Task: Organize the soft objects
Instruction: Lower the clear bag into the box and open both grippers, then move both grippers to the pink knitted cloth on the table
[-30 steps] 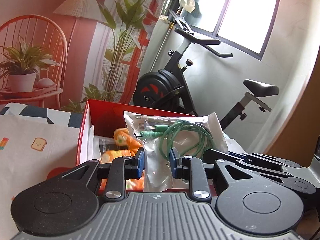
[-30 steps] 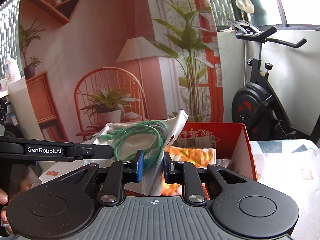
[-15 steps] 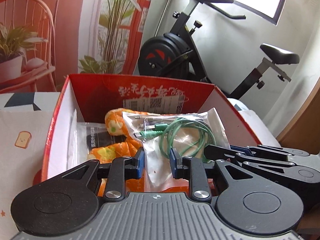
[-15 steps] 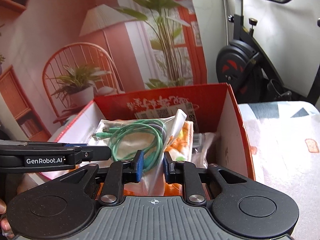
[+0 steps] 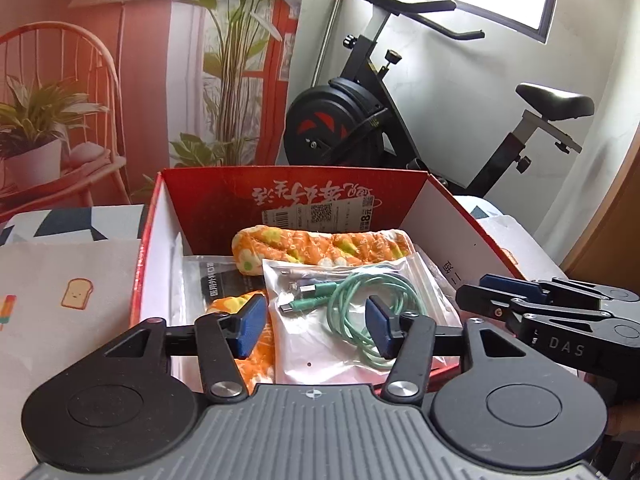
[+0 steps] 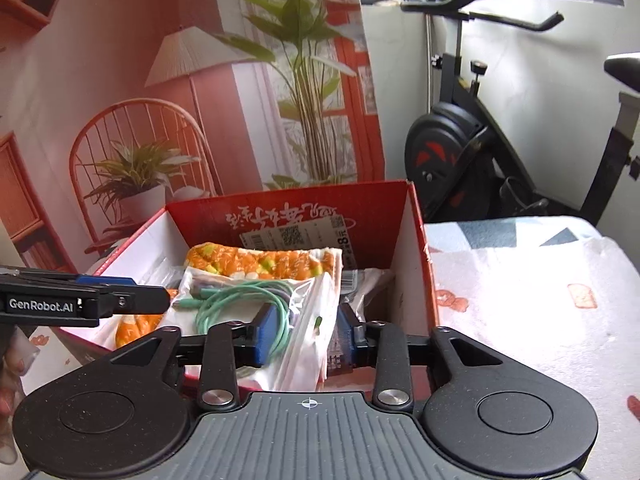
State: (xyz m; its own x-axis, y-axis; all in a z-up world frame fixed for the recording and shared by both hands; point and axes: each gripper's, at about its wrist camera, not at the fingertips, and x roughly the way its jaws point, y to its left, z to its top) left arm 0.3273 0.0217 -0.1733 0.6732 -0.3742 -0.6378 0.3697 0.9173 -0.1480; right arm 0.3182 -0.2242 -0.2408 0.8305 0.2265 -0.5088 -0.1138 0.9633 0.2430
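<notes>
Your left gripper is opening, pads clear either side of the clear bag of green cable. The bag lies in the red box, on the orange flowered cloth, so I judge you're releasing it there. Your right gripper is opening more narrowly, the bag's edge between its pads, seemingly untouched.
</notes>
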